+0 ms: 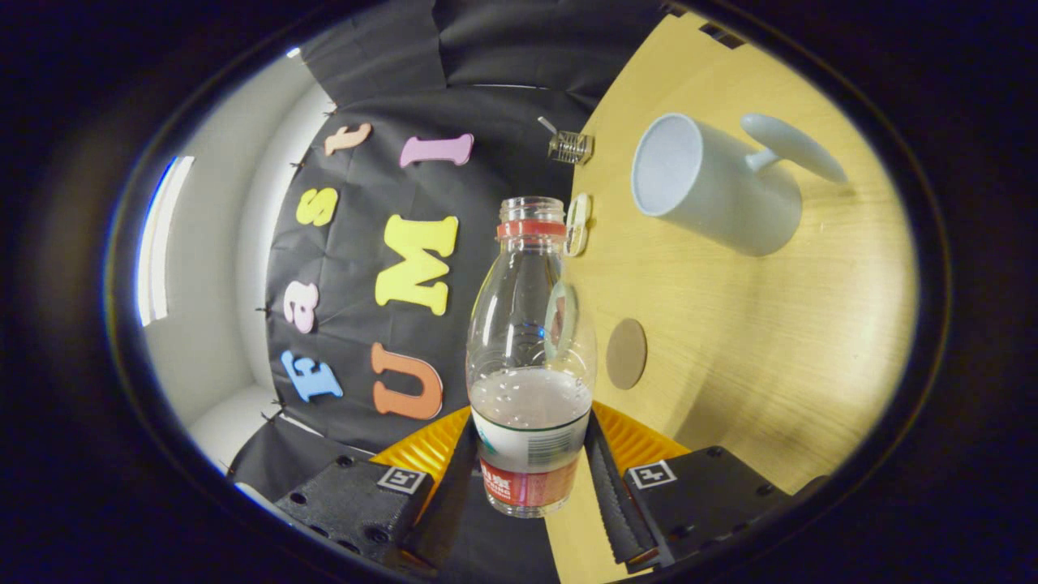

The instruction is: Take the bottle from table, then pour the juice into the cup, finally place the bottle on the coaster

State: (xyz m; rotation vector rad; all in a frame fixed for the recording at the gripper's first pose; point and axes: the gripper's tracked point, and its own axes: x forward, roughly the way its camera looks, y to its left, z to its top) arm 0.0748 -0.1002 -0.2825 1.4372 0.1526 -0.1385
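Note:
A clear plastic bottle (531, 341) with a red neck ring and no cap sits between my fingers, and my gripper (531, 466) is shut on its labelled lower part. Pale juice fills the base end, up to just above the label. My view is rolled, so the wooden table (730, 389) stands on edge beside the bottle. A white cup (714, 191) with a long handle stands on that table, beyond the fingers and off to the side of the bottle's mouth. A round brown coaster (626, 354) lies on the table close by the bottle's body.
A small clear ribbed object (570, 147) sits at the table's far edge by the black cloth wall. A small clear round piece (578, 223) lies on the table next to the bottle's neck. A pale wall and a bright window (158, 243) lie on the far side of the cloth.

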